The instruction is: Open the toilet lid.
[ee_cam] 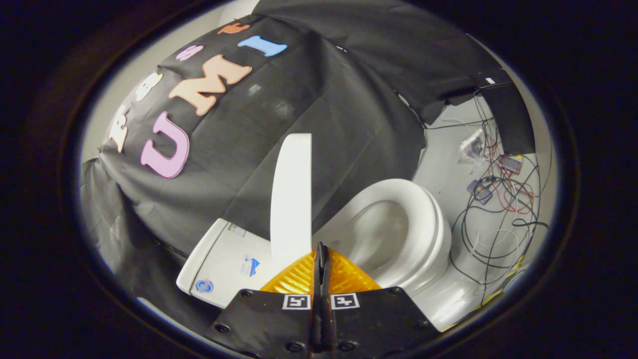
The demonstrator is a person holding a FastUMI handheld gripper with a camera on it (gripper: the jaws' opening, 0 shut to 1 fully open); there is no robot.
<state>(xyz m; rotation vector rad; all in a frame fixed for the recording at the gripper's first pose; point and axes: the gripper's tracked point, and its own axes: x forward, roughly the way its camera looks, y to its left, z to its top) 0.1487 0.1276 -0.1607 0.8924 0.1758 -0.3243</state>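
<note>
The tongs (321, 252) sat closest to the camera, their two fingers (299, 276) pressed together with no gap between them and nothing caught in the seam; they were clenched on themselves and free of the toilet. Each finger carried a small square marker at its base, on the flat mount below.

Just ahead of the fingertips rose the toilet lid (291, 199), standing upright on its hinge and seen almost edge-on as a tall, narrow white slab. Its lower end met the fingertips in the picture, though whether the tips touched it could not be told. The lid was already raised off the seat.

To the right of the lid lay the toilet seat (428, 219), a white oval ring, resting down on the toilet bowl (384, 234). The bowl was open to view and held nothing that could be made out; its inner surface looked smooth and pale. To the left of the lid sat the cistern (224, 264), a white box with small stickers on its top.

Beyond the toilet, on the pale floor (443, 164) to the right, a tangle of black, red and white cables (498, 214) spread out, with a few small electronic boxes among them. Behind everything hung the booth wall (309, 99) of black cloth, draped down around the toilet.
</note>
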